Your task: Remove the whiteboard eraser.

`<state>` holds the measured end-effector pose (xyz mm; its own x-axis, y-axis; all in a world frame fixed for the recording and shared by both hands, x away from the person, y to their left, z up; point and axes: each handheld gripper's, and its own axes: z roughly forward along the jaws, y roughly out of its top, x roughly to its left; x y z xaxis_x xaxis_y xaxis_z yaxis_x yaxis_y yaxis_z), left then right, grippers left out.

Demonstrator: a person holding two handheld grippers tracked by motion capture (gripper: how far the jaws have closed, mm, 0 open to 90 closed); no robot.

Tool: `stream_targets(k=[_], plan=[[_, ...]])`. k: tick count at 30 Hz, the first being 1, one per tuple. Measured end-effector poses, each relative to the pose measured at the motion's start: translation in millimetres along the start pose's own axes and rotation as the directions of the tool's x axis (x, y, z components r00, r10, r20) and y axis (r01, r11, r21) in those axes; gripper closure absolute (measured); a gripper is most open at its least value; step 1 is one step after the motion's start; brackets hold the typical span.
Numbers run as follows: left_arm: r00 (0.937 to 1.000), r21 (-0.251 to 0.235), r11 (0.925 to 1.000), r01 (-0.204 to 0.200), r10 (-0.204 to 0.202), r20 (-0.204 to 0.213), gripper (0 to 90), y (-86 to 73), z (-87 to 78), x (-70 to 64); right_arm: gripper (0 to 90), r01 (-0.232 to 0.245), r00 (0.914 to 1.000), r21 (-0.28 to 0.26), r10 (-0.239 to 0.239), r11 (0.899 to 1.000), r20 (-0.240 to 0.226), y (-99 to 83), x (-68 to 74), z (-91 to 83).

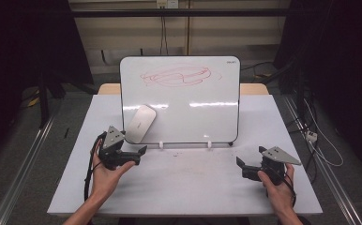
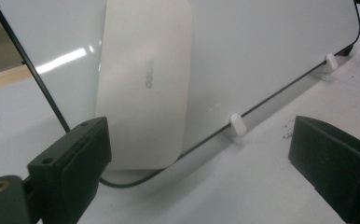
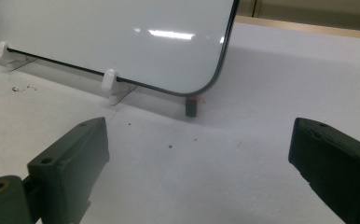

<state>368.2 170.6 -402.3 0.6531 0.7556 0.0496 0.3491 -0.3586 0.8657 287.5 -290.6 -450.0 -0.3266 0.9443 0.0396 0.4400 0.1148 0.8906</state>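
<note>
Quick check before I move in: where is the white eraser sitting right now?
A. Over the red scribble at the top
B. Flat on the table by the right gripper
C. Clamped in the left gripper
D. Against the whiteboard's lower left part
D: the eraser lies on the lower left part of the whiteboard, well below the red scribble, with the left gripper open just in front of it.
</note>
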Motion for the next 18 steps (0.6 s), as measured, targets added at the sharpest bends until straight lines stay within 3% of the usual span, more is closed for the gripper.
stream_targets(k=[5, 8, 10, 17, 18], plan=[[1.0000, -0.020, 0.9998, 0.006, -0.006, 0.004, 9.6, 6.5, 3.2, 1.5, 5.1, -0.006, 1.0000, -0.003, 0.006, 1.000, 0.000, -0.1, -0.9, -0.6], [0.9990, -0.041, 0.9987, 0.031, -0.032, -0.030, 8.8, 12.9, 7.4, 3.9, 5.1, -0.006, 1.0000, -0.002, 0.006, 1.000, -0.001, -0.2, -0.8, -0.7], [0.9988, -0.042, 0.9983, 0.041, -0.042, -0.027, 9.2, 14.4, 8.8, 4.9, 5.0, -0.006, 1.0000, -0.002, 0.006, 1.000, -0.002, -0.2, -0.9, -0.6], [0.9978, -0.013, 0.9999, 0.008, -0.009, -0.065, 12.3, 27.8, 19.4, 7.0, 5.0, -0.003, 1.0000, -0.001, 0.003, 1.000, -0.006, 0.4, -0.6, 0.3], [0.9967, -0.006, 0.9999, -0.013, 0.012, -0.080, 12.3, 29.6, 21.1, 7.0, 5.1, -0.003, 1.0000, 0.001, 0.003, 1.000, -0.006, 0.3, -0.6, 0.4]])
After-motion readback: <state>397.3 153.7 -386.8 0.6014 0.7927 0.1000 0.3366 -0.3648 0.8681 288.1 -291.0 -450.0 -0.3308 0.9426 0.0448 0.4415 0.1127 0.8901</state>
